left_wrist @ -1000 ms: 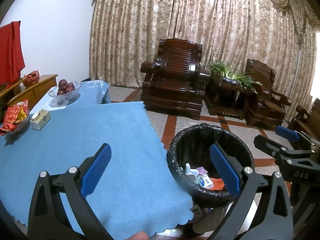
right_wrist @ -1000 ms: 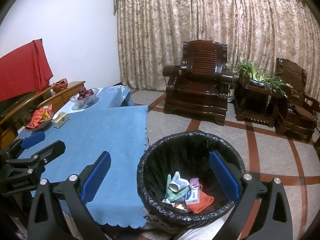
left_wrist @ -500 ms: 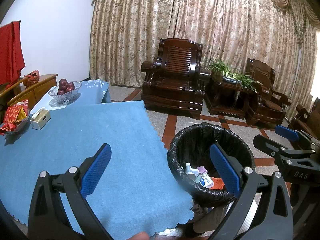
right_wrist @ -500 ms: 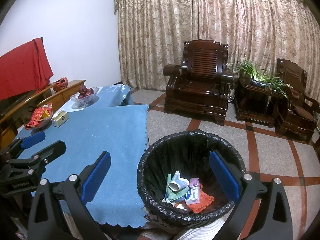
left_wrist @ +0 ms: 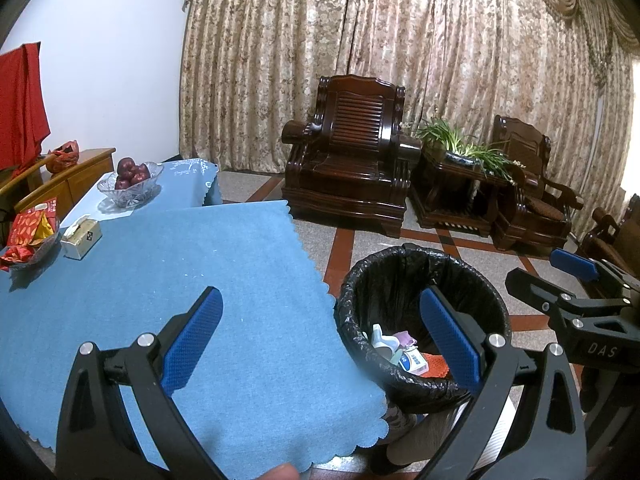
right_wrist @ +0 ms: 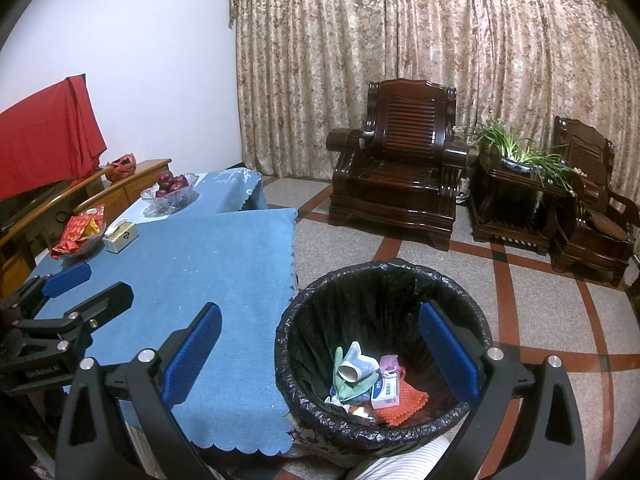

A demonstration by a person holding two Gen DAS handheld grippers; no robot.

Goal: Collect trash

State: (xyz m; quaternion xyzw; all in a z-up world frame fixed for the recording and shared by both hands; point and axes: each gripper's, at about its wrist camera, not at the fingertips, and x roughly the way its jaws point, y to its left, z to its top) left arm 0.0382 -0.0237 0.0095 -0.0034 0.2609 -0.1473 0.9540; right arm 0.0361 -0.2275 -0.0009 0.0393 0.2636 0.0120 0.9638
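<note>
Right gripper [right_wrist: 320, 354], lower centre of the right wrist view: jaws wide, empty, touching nothing. The bin [right_wrist: 384, 280] lies directly ahead and below, between the jaws; trash [right_wrist: 370, 380] sits at its bottom, with no single long axis. Left gripper [left_wrist: 322, 340], lower centre of the left wrist view: jaws wide, empty, over the desk [left_wrist: 160, 272] edge, bin at lower right. The right gripper is judged nearer the bin. Far left of the desk: snack packets [right_wrist: 78, 232].
</note>
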